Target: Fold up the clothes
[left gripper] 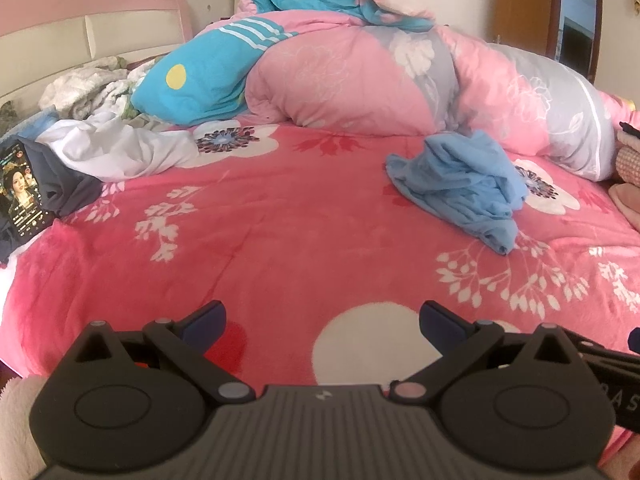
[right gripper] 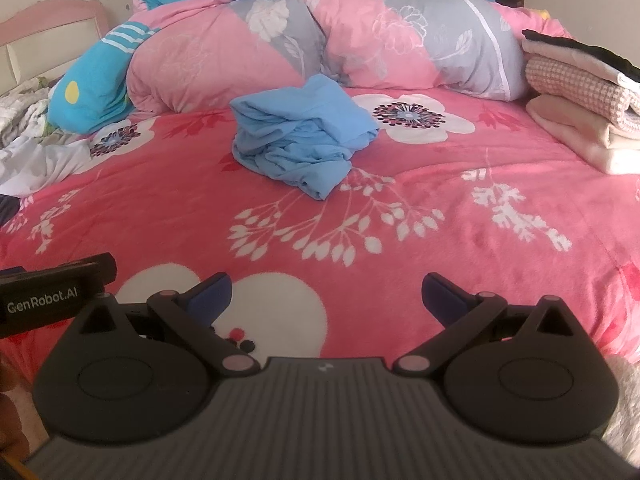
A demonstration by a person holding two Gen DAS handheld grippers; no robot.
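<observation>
Right wrist view gives us the clearest reading of progress: at the far right edge of the pink floral fleece bedspread [right gripper: 400, 184] sits a neat stack of folded cloths [right gripper: 580, 92], which we judge to be finished work, while one crumpled light-blue garment [right gripper: 300, 144] lies in a heap near the middle of the bed, well ahead of both tools and touched by neither. We count in that stack about four layers: a black one on top, a cream one, a pink waffle-weave one and a pale peach one at the bottom, though the edges run out of view. Our right gripper [right gripper: 326, 300] hangs low over the near edge of the bed with its claw spread wide and nothing between the fingers; our left gripper [left gripper: 322, 322] is the same, spread and empty, just beside it. Left wrist view adds more that may be waiting at the far left: one rumpled white cloth [left gripper: 116, 148] and one dark grey garment [left gripper: 68, 188] beside a single lit phone [left gripper: 24, 192]. Behind everything lies one big rolled pink and grey quilt [left gripper: 380, 80]. So we judge the blue piece to be next, with its folding not yet begun.
</observation>
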